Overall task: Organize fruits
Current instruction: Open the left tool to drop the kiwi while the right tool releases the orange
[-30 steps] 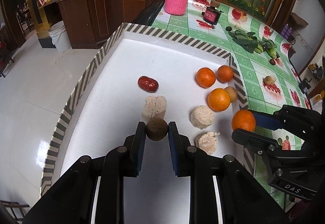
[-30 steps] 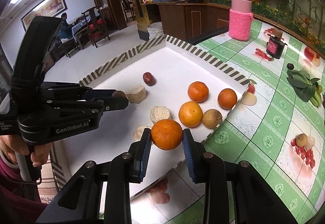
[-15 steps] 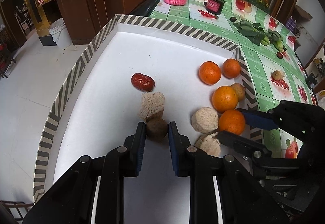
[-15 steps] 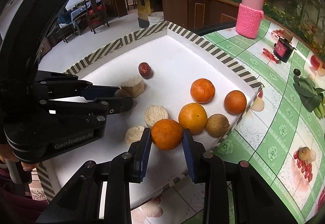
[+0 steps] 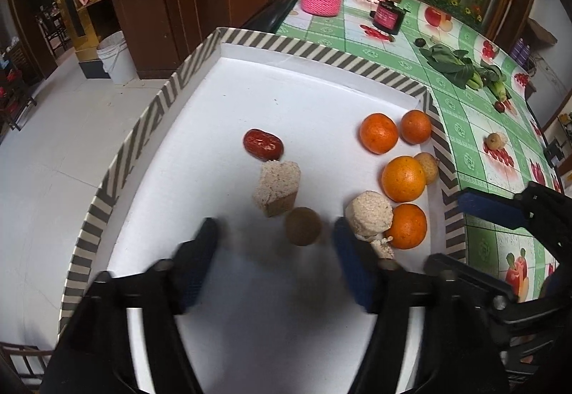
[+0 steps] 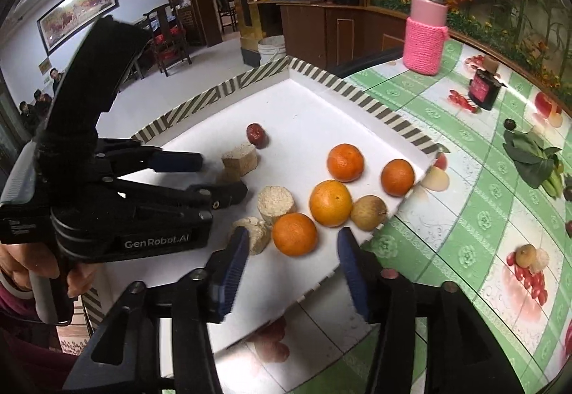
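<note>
Both jaws just opened: left gripper (image 5: 273,251) released, brown fruit (image 5: 302,226) loose mid-tray (image 5: 150,129); right gripper (image 6: 291,261) released, orange (image 6: 294,234) set by right edge. Release step. Next: back out clean, without nudging either.

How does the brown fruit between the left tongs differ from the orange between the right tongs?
The brown fruit is dull, dark and smaller; the orange is bright and bigger. The brown fruit lies apart from the other pieces, just beside a pale chunk; the orange sits packed against another orange and a pale round chunk. Both rest on the white tray, each between tongs that have just been opening and no longer press on them.
</note>
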Available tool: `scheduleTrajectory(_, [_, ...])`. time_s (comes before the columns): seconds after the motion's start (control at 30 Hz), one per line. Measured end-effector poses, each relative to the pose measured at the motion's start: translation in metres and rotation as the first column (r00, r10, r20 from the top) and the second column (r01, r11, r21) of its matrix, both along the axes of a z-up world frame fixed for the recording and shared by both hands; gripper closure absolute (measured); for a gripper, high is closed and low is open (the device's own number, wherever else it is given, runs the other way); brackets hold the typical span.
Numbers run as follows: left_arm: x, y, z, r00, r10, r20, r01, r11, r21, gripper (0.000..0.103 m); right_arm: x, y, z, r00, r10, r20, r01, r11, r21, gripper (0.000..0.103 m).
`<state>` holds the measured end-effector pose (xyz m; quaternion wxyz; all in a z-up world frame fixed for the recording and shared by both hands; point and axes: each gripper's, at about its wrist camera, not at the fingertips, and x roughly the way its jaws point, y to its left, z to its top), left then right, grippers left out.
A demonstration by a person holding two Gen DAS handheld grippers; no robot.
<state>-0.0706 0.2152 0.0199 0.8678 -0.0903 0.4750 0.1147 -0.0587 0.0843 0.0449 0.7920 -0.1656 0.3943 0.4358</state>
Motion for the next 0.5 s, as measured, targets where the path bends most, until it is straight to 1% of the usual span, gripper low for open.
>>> scheduleTrajectory(0.07, [-0.001, 0.001, 0.001, 1.0, 0.009, 0.002, -0.009, 1.0, -0.012, 0.03, 0.001, -0.005, 0.002, 1.0, -0.015, -0.003, 0.015, 1.0, 0.007, 0.045])
scheduleTrajectory(0.17, [-0.002, 0.001, 0.003, 1.0, 0.016, 0.007, -0.016, 1.0, -0.007, 0.03, 0.002, -0.011, 0.005, 1.0, -0.03, -0.006, 0.031, 0.999, 0.028, 0.045])
scheduleTrajectory(0.23, [-0.002, -0.001, 0.005, 1.0, 0.017, 0.012, -0.017, 1.0, -0.003, 0.03, 0.002, -0.015, 0.006, 0.999, -0.038, -0.01, 0.039, 0.999, 0.038, 0.04])
scheduleTrajectory(0.27, [-0.003, -0.002, 0.006, 1.0, 0.018, 0.016, -0.018, 1.0, 0.0, 0.03, 0.002, -0.016, 0.007, 0.999, -0.043, -0.012, 0.044, 0.998, 0.043, 0.036])
scheduleTrajectory(0.33, [-0.004, -0.004, 0.008, 1.0, 0.015, 0.023, -0.015, 1.0, 0.007, 0.03, 0.003, -0.02, 0.008, 0.998, -0.055, -0.02, 0.056, 0.997, 0.059, 0.032])
scheduleTrajectory(0.4, [-0.004, -0.008, 0.011, 1.0, 0.009, 0.028, -0.009, 1.0, 0.01, 0.03, 0.005, -0.025, 0.009, 0.997, -0.067, -0.028, 0.069, 0.995, 0.071, 0.027])
scheduleTrajectory(0.5, [-0.004, -0.014, 0.015, 0.999, -0.004, 0.039, 0.004, 1.0, 0.009, 0.03, 0.008, -0.035, 0.008, 0.995, -0.09, -0.031, 0.092, 0.993, 0.073, 0.026])
